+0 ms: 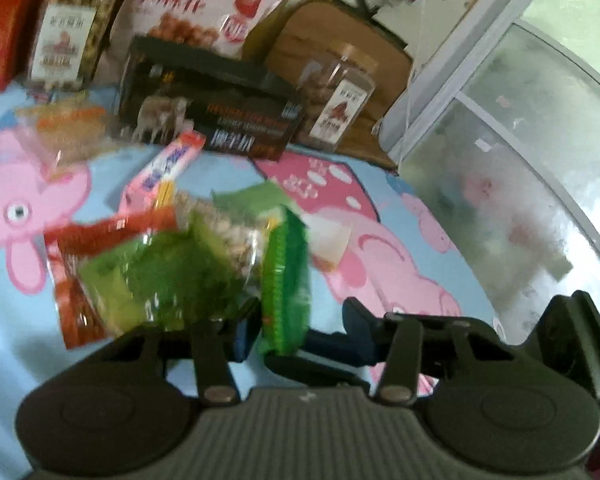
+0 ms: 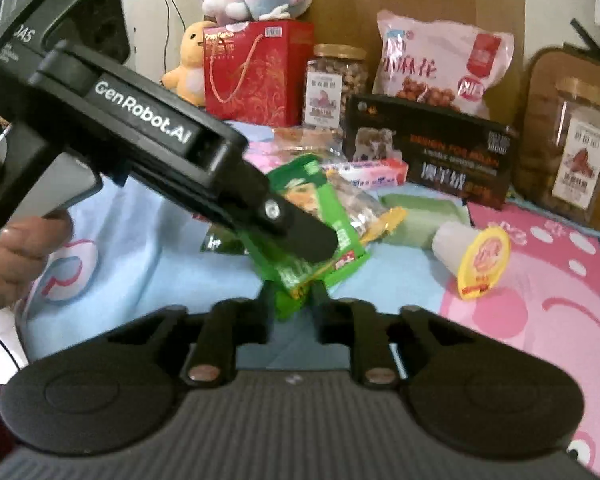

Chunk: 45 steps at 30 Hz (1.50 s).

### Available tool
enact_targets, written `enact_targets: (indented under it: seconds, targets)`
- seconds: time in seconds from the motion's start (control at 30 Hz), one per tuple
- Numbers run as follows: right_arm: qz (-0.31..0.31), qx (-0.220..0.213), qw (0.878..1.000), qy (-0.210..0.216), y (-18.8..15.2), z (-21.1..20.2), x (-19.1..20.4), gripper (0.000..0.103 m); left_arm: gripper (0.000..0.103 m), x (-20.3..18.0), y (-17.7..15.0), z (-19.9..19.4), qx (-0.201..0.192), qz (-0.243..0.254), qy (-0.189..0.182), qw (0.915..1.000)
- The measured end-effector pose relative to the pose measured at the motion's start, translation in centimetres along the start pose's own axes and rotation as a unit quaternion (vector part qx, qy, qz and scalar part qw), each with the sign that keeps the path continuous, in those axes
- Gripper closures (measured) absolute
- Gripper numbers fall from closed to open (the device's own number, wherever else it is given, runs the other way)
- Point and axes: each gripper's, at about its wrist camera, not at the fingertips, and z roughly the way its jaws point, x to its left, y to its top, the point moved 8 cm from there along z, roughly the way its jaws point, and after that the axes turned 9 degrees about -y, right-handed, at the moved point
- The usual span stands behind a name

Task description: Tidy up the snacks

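Note:
A green snack packet [image 1: 286,272] [image 2: 304,188] hangs edge-up above the bed. My right gripper [image 2: 294,304] is shut on its lower edge, one finger on each side. My left gripper [image 1: 302,312] reaches in from the left, with the packet standing between its jaws. Its left pad [image 1: 246,336] lies against the packet, and a strip of sheet shows between the packet and the right pad [image 1: 358,320]. In the right wrist view one left finger [image 2: 308,236] crosses the packet's face. A hand [image 2: 16,256] holds the left gripper's handle.
Loose snack bags [image 1: 168,264] and a pink box [image 1: 168,168] lie on the cartoon sheet [image 1: 380,184]. A jelly cup [image 2: 476,252] lies to the right. At the back stand a black box [image 2: 432,152], two jars [image 2: 336,80] [image 2: 580,140], a pink bag [image 2: 444,60] and a red gift bag [image 2: 256,68].

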Motion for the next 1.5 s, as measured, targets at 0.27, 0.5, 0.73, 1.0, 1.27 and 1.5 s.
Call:
enact_targets:
  seconds: [0.27, 0.5, 0.73, 1.0, 1.27, 1.5]
  targets:
    - [0.011, -0.056, 0.998, -0.013, 3.2, -0.5, -1.5, 0.087, 0.058, -1.6, 4.0, -0.5, -0.03, 0.038, 0.001, 0.9988]
    - [-0.029, -0.088, 0.995, -0.043, 8.2, 2.5, -4.6, 0.087, 0.057, -1.0, 11.4, 0.9, -0.061, 0.066, 0.013, 0.9959]
    - [-0.021, -0.101, 0.993, -0.056, 14.7, 8.7, -9.7, 0.083, 0.044, 3.6, 18.7, 4.8, -0.088, 0.041, 0.055, 0.9938]
    - [-0.023, -0.136, 0.986, -0.091, 16.4, 10.7, -10.5, 0.069, 0.035, 8.5, 21.1, 4.2, -0.132, -0.026, 0.091, 0.9867]
    - [-0.005, -0.094, 0.977, -0.193, 16.5, 14.4, -14.5, 0.069, 0.032, 8.0, 19.8, 0.9, -0.155, -0.034, 0.085, 0.9836]
    - [0.034, -0.108, 0.984, -0.137, 14.0, 8.5, -12.6, 0.067, 0.032, 6.8, 13.9, -1.0, -0.135, 0.006, 0.114, 0.9841]
